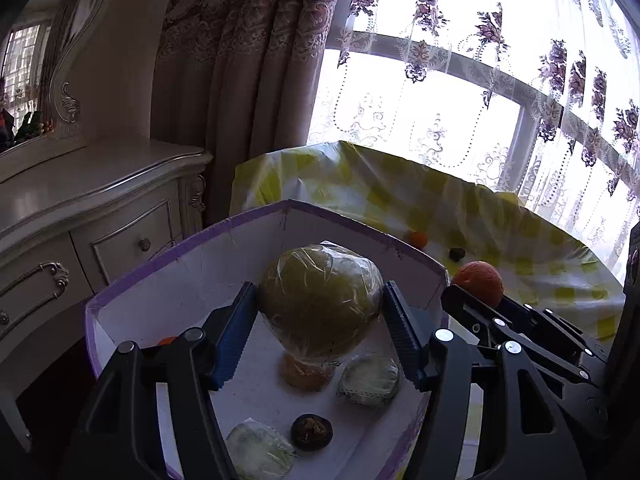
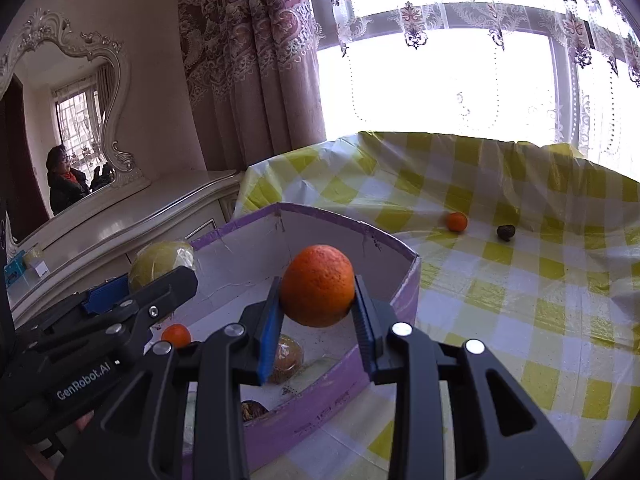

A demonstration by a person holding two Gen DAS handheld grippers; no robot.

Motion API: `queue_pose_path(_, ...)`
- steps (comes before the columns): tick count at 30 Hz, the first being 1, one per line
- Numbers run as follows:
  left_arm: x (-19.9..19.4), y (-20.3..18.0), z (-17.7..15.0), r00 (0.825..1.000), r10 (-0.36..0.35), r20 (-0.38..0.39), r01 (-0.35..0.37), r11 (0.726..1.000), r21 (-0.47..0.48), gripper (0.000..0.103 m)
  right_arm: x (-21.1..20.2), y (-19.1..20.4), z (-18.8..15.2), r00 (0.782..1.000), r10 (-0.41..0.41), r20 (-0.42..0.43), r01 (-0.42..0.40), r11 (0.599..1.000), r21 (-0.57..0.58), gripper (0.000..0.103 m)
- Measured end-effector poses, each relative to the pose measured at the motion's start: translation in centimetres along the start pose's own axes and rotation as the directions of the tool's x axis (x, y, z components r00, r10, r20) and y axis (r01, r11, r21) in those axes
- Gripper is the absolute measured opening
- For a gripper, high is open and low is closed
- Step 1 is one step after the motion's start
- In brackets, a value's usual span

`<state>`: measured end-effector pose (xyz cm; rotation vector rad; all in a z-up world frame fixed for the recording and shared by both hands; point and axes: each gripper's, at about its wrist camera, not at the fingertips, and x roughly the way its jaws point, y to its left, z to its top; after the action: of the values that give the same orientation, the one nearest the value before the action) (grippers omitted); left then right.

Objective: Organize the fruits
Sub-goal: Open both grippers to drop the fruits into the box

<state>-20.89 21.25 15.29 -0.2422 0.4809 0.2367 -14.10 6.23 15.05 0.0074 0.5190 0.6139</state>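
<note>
My left gripper (image 1: 318, 320) is shut on a large green pomelo wrapped in clear film (image 1: 320, 300) and holds it above the inside of a purple-rimmed cardboard box (image 1: 168, 268). My right gripper (image 2: 318, 312) is shut on a big orange (image 2: 318, 284) and holds it over the box's right wall (image 2: 404, 276). Inside the box lie two wrapped pale fruits (image 1: 370, 380), a brown wrapped fruit (image 1: 306, 372), a dark round fruit (image 1: 311, 432) and a small orange (image 2: 176, 335). The pomelo (image 2: 160, 262) and left gripper also show in the right wrist view.
The box stands on a table with a yellow-and-white checked cloth (image 2: 520, 300). A small tangerine (image 2: 457, 222) and a dark fruit (image 2: 506, 232) lie on the cloth beyond the box. A cream dresser (image 1: 80, 208) with a mirror stands left. Curtains and a window are behind.
</note>
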Motion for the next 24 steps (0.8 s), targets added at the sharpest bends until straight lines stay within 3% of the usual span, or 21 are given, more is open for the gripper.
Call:
queue_pose_path(7,1.7,3.8,0.1,0.994,0.089,-0.062,-0.090,0.996,-0.023,0.061,3.0,3.6,0.2,0.998,0.008,-0.065,-0.014,0.996,-0.094,0.034)
queue_pose_path(13,3.5,4.8,-0.6,0.978,0.145,-0.147,-0.141,0.989,0.041,0.061,5.7,5.3,-0.5,0.984,-0.018,-0.175,-0.008,0.989,-0.147,0.034)
queue_pose_path(22,4.8,5.4,-0.5,0.950,0.149,-0.276,-0.133,0.988,0.074,0.063,9.7,7.3,-2.1,0.917,-0.102,-0.385,-0.016,0.956,-0.291,0.034)
queue_pose_path(23,4.8,5.5,-0.5,0.950,0.150,-0.275,-0.134,0.988,0.077,0.065,9.9,7.6,-2.3,0.912,-0.105,-0.397,-0.023,0.953,-0.303,0.034)
queue_pose_path(24,4.7,5.5,-0.4,0.951,0.149,-0.273,-0.133,0.988,0.078,0.073,10.1,7.8,-2.6,0.906,-0.106,-0.410,-0.030,0.950,-0.310,0.036)
